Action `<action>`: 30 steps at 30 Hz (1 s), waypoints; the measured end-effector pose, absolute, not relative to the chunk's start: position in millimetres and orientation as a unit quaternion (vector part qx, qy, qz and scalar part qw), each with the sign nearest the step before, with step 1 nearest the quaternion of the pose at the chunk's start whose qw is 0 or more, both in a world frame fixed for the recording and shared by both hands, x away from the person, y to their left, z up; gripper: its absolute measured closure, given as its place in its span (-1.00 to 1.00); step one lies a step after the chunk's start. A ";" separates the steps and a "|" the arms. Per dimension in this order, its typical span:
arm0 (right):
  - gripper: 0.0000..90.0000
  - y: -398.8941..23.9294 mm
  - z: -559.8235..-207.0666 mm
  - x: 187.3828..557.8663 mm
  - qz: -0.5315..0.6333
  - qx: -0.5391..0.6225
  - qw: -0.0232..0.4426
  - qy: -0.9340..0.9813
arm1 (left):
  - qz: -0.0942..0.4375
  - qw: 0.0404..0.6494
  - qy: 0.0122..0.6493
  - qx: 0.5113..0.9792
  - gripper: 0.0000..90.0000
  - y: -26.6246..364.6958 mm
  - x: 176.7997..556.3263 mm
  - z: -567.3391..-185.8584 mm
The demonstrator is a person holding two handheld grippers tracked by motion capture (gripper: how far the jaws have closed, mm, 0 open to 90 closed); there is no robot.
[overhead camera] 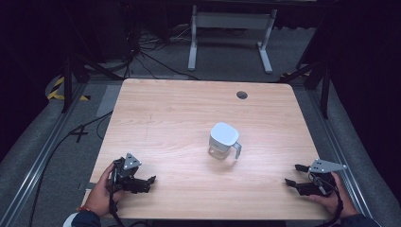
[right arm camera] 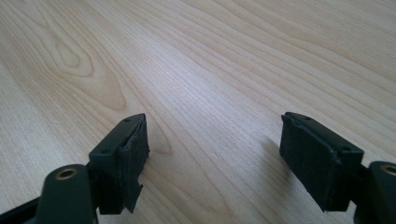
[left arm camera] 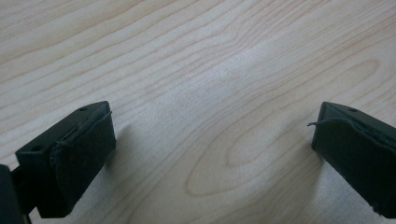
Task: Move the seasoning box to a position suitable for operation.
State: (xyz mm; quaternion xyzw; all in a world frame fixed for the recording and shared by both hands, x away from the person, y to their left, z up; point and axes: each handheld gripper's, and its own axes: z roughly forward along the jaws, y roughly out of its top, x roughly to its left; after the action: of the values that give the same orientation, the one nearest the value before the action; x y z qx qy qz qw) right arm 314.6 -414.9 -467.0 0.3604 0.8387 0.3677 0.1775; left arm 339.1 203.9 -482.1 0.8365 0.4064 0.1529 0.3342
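While both of my grippers rest low at the near edge of the table (overhead camera: 156, 109), nothing is in hand yet; I judge the work to be at its very start. My left gripper (overhead camera: 150, 180) sits near the front left corner with its jaws spread wide, and in the left gripper view its pads (left arm camera: 84, 154) frame bare wood grain with nothing between them; my right gripper (overhead camera: 293, 175) sits near the front right corner, its jaws likewise apart, and in the right gripper view its pads (right arm camera: 133, 154) stand over bare tabletop. The thing I take to be my target, a clear jug (overhead camera: 222, 142) with a white lid and a grey handle, stands upright a little right of the table's middle, its handle turned toward the near right; it is well apart from both grippers, somewhat nearer the right one. So far as I can judge, everything is left to do: approach the jug, close on its handle or body, then move it; whether the jug holds anything I cannot tell from here.
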 end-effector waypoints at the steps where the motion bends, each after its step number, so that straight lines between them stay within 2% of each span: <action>1: -0.48 -415.0 -467.0 314.6 0.368 0.360 0.178 0.839 | 0.150 0.337 0.409 0.835 -1.00 203.3 339.4 -482.5; 8: -0.42 -414.6 -465.9 315.7 0.364 0.357 0.174 0.842 | 0.151 0.339 0.381 0.847 -1.00 202.9 348.0 -481.8; 13: -0.03 -413.0 -461.1 321.4 0.358 0.365 0.178 0.841 | 0.144 0.343 0.378 0.848 -1.00 198.9 347.8 -482.3; 15: 0.17 -408.8 -451.8 324.6 0.373 0.352 0.207 0.833 | 0.136 0.341 0.369 0.854 -1.00 196.8 349.3 -481.5; 23: 0.79 -383.5 -416.5 350.4 0.436 0.328 0.202 0.814 | 0.135 0.345 0.358 0.857 -1.00 184.5 354.8 -481.6; 27: 0.95 -350.8 -400.2 365.0 0.451 0.296 0.198 0.818 | 0.137 0.345 0.358 0.857 -1.00 183.9 356.0 -481.5; 30: 0.98 -329.4 -390.3 371.7 0.462 0.277 0.192 0.820 | 0.136 0.345 0.363 0.855 -1.00 182.7 356.5 -481.6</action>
State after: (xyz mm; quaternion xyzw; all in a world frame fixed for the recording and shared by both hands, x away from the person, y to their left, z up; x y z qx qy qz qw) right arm 371.7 -329.4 -390.3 0.2768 0.8203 0.4621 0.1920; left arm 356.5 182.7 -481.6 0.8548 0.3629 0.1360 0.3452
